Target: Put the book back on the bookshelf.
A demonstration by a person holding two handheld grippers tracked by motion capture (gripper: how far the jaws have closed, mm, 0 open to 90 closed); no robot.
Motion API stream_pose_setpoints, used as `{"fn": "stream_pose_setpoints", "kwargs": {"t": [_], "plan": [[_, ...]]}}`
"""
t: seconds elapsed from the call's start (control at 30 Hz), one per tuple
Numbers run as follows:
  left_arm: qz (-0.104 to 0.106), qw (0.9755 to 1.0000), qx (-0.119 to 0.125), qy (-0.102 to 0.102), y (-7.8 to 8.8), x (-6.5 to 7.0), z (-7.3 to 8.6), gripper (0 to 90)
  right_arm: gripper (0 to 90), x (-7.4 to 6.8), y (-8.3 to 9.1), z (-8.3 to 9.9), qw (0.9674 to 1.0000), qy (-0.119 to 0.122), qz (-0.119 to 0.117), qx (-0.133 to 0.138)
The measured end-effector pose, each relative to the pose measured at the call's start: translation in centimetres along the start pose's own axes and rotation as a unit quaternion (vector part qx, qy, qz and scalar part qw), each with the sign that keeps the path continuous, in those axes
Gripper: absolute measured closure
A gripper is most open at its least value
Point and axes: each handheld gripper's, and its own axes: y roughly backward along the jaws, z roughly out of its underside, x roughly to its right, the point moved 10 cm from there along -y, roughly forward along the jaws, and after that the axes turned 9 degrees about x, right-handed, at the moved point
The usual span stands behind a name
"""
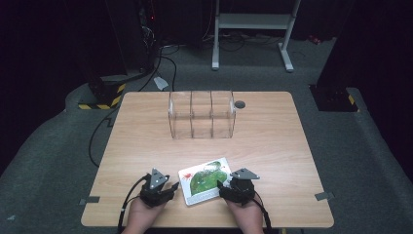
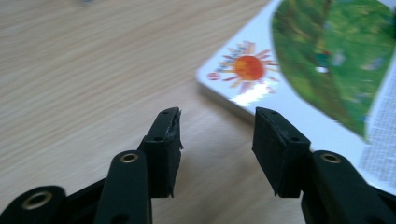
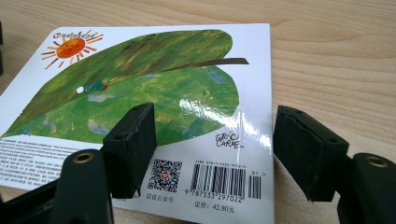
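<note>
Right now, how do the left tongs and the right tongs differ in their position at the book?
The left tongs point at the book corner beside the sun, jaws over bare table. The right tongs straddle the book's barcode edge, one jaw above the cover. Both stand open, gripping nothing.

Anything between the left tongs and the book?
Nothing visible. The left tongs stand open over bare table just short of the book, whose sun-printed corner lies straight ahead of the jaws.
</note>
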Motion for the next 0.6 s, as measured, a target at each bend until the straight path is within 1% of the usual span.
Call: {"fn": "stream_pose_setpoints", "kwargs": {"t": [0.03, 0.07, 0.1, 0.13, 0.17, 0.2, 0.23, 0.27, 0.3, 0.37, 0.4, 0.47, 0.53, 0.6], "plan": [[-0.001, 0.9999, -0.006, -0.011, -0.1, 0.4, 0.1, 51.8, 31.1, 0.0, 0.1, 0.0, 1.0000, 0.001, -0.001, -0.001], [-0.003, 0.9999, -0.009, -0.013, -0.2, 0.7, 0.2, 52.1, 32.3, 0.0, 0.2, 0.0, 1.0000, 0.002, -0.003, -0.004], [-0.007, 0.9998, -0.010, -0.015, -0.3, 0.8, 0.3, 54.8, 33.0, 0.3, 0.8, -0.1, 1.0000, 0.006, -0.003, 0.005], [-0.008, 0.9999, -0.009, -0.010, -0.3, 0.9, 0.3, 54.8, 33.0, 0.3, 0.8, -0.1, 1.0000, 0.006, -0.003, 0.005], [-0.010, 0.9997, -0.017, -0.012, -0.3, 0.9, 0.5, 58.1, 33.1, 1.2, 1.7, -0.3, 0.9998, -0.013, -0.005, 0.017], [-0.010, 0.9997, -0.017, -0.013, -0.3, 0.9, 0.5, 59.1, 33.1, 1.5, 1.8, -0.4, 0.9997, -0.015, -0.006, 0.019], [-0.010, 0.9997, -0.017, -0.013, -0.3, 0.9, 0.5, 59.7, 33.1, 1.5, 1.8, -0.4, 0.9997, -0.015, -0.006, 0.019], [-0.010, 0.9997, -0.017, -0.012, -0.3, 0.9, 0.5, 59.7, 33.1, 1.7, 2.0, -0.3, 0.9996, -0.022, -0.007, 0.016], [-0.010, 0.9998, -0.016, -0.010, -0.3, 0.9, 0.5, 60.1, 33.1, 1.8, 2.0, 0.2, 0.9994, -0.032, -0.010, 0.006], [-0.010, 0.9998, -0.016, -0.009, -0.3, 0.9, 0.5, 60.4, 33.2, 1.7, 1.9, 0.3, 0.9994, -0.031, -0.013, 0.003], [-0.008, 0.9998, -0.016, -0.006, -0.3, 1.0, 0.5, 62.6, 33.7, 1.4, 1.7, 0.6, 0.9993, -0.029, -0.022, -0.003], [-0.009, 0.9998, -0.016, -0.007, -0.3, 1.1, 0.5, 63.3, 34.1, 1.3, 1.7, 0.6, 0.9992, -0.034, -0.022, -0.005], [-0.005, 0.9999, -0.016, -0.003, -0.3, 1.2, 0.5, 65.0, 34.9, 1.1, 1.6, 0.8, 0.9995, -0.023, -0.023, -0.008], [-0.003, 0.9999, -0.015, -0.005, -0.2, 1.3, 0.5, 67.0, 35.2, 0.8, 1.7, 1.0, 0.9991, -0.030, -0.028, -0.011]]}}
